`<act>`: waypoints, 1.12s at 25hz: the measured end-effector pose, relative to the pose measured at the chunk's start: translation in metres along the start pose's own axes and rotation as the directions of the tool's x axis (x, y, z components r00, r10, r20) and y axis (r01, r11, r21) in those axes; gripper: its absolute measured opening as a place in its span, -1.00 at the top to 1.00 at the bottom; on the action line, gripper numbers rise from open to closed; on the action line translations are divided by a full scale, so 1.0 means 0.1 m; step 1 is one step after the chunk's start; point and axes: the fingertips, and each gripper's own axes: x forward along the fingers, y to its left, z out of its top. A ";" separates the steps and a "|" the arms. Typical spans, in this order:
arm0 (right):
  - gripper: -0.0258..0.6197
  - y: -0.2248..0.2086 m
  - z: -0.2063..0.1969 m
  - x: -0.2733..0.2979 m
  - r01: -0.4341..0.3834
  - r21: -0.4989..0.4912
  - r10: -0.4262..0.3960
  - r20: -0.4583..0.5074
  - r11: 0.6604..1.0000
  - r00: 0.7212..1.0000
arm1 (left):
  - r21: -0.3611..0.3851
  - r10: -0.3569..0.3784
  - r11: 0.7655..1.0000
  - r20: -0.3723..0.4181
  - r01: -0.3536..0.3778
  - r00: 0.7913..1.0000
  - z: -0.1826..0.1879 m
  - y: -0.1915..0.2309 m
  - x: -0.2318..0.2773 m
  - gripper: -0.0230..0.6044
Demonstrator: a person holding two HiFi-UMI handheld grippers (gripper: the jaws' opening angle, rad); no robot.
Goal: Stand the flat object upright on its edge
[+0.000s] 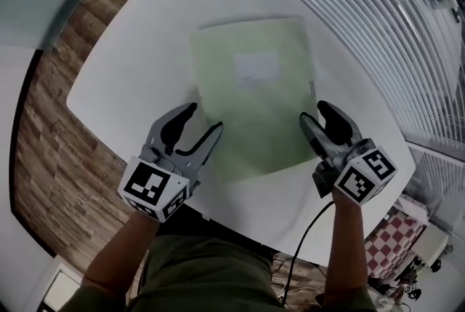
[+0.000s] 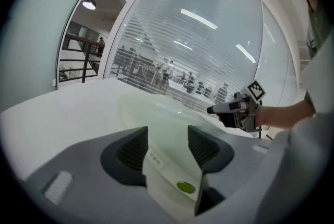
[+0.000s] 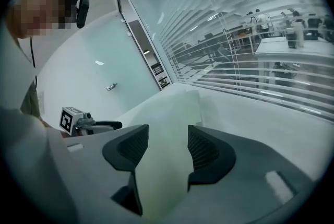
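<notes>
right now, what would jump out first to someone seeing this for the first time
A pale green folder lies flat in the middle of a white table, with a white label on its face. The left gripper and the right gripper sit at its two near corners, one on each side, both with jaws apart and gripping nothing.

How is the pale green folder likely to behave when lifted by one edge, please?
The pale green folder looks thin and wide, so it would probably sag. It lies flat on a smooth white table, so it may slide when pushed. On edge, it would likely tip without support.
</notes>
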 end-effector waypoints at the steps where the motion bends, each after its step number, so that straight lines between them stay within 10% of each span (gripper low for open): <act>1: 0.24 -0.03 0.00 0.02 0.002 -0.004 -0.002 -0.005 1.000 1.000 | -0.020 0.006 1.000 0.002 -0.006 1.000 -0.01 0.03 0.01 0.22; 28: -0.12 -0.38 -0.28 0.56 -0.101 0.059 0.110 -0.200 0.993 0.974 | -0.240 0.033 0.969 -0.083 -0.052 0.996 -0.26 0.25 0.25 -0.11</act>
